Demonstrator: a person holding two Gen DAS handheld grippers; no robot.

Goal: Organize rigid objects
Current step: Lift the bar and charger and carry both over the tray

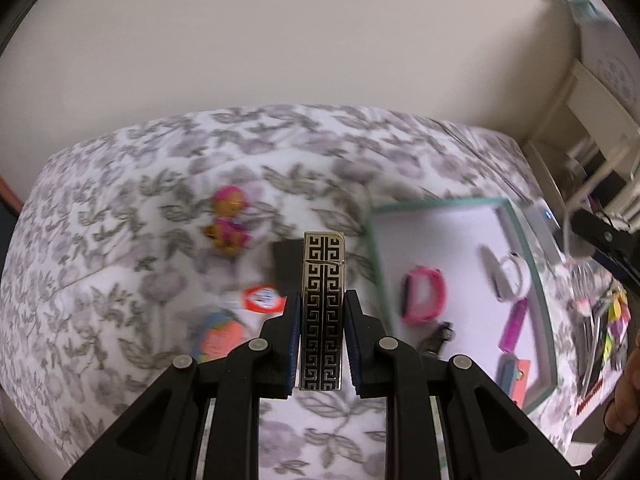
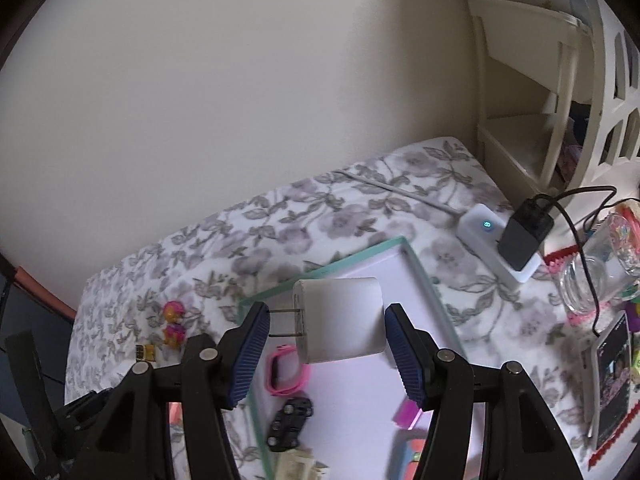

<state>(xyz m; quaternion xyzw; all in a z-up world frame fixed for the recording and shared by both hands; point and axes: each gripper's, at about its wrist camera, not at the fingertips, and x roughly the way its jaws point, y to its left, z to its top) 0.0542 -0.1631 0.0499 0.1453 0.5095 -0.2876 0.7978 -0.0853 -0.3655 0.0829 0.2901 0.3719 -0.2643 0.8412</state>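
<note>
Left wrist view: left gripper (image 1: 322,312) clamped on a silver lighter (image 1: 322,312) with a black key pattern, held upright above the floral bedspread (image 1: 120,200). Farther left on the cloth, a pink and orange toy figure (image 1: 228,218); nearer, a red and white round tag (image 1: 263,298) and an orange toy (image 1: 220,338), both blurred. To the right, a teal-rimmed tray (image 1: 536,280) holding a pink watch band (image 1: 424,294), a white watch (image 1: 508,278) and a purple lighter (image 1: 515,326).

Right wrist view: right gripper (image 2: 328,354) with pads spread wide on either side of a white charger (image 2: 340,320), prongs pointing left; whether touching or gripping it, cannot tell. Below, over the same tray, a small black toy car (image 2: 290,422). Far right, a white power strip (image 2: 496,244) with a black adapter (image 2: 524,240) plugged in.
</note>
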